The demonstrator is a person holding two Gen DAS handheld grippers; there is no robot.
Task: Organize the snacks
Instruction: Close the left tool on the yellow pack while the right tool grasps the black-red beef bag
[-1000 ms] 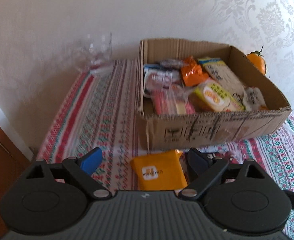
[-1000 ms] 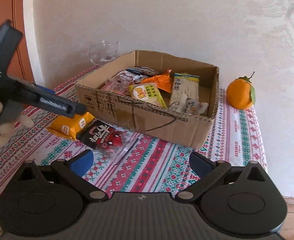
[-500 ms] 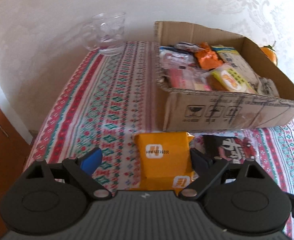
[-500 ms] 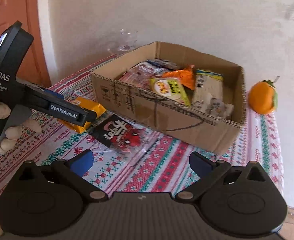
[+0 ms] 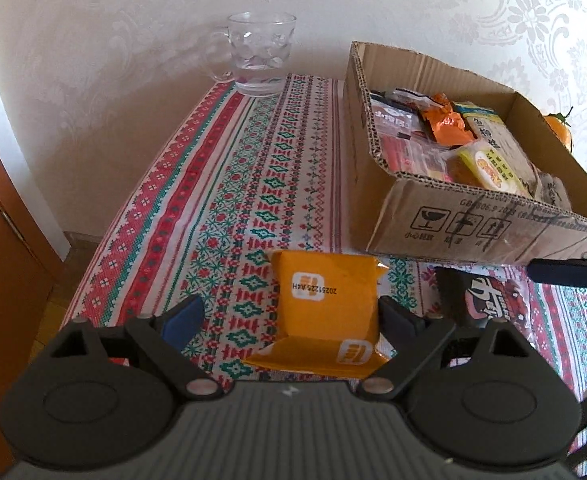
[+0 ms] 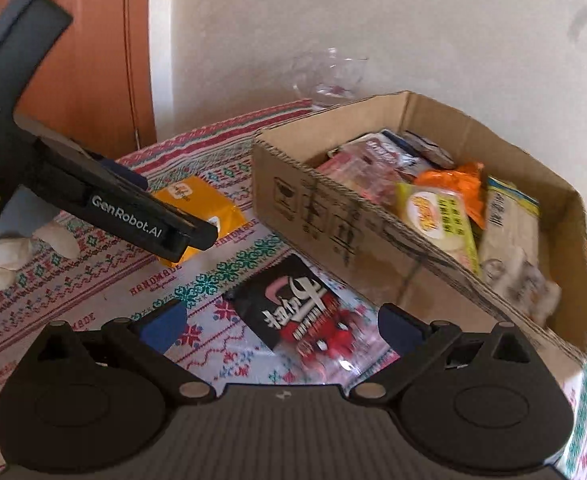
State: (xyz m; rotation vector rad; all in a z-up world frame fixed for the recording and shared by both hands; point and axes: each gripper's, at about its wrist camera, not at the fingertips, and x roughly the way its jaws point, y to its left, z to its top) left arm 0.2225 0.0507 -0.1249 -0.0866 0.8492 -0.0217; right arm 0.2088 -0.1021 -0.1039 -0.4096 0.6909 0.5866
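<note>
An orange snack packet (image 5: 327, 308) lies flat on the patterned tablecloth, in front of a cardboard box (image 5: 473, 232) that holds several snack packets. My left gripper (image 5: 289, 320) is open and straddles the packet; its right finger is close to the packet's edge and its left finger stands well clear. A black-and-red snack packet (image 6: 305, 316) lies to the right of the orange one, between the open jaws of my right gripper (image 6: 281, 324), with neither pad on it. In the right wrist view one of the left gripper's fingers (image 6: 133, 216) crosses above the orange packet (image 6: 197, 204).
A glass mug (image 5: 259, 56) stands at the table's far end by the wall. An orange fruit (image 5: 559, 132) sits behind the box (image 6: 333, 216). The table's left edge drops off beside a wooden door (image 6: 73, 80). A gloved hand (image 6: 5, 252) holds the left gripper.
Both grippers came lower and closer to the table. The orange packet now lies between the left fingers, and the black-and-red packet has come between the right fingers. Both stayed open.
</note>
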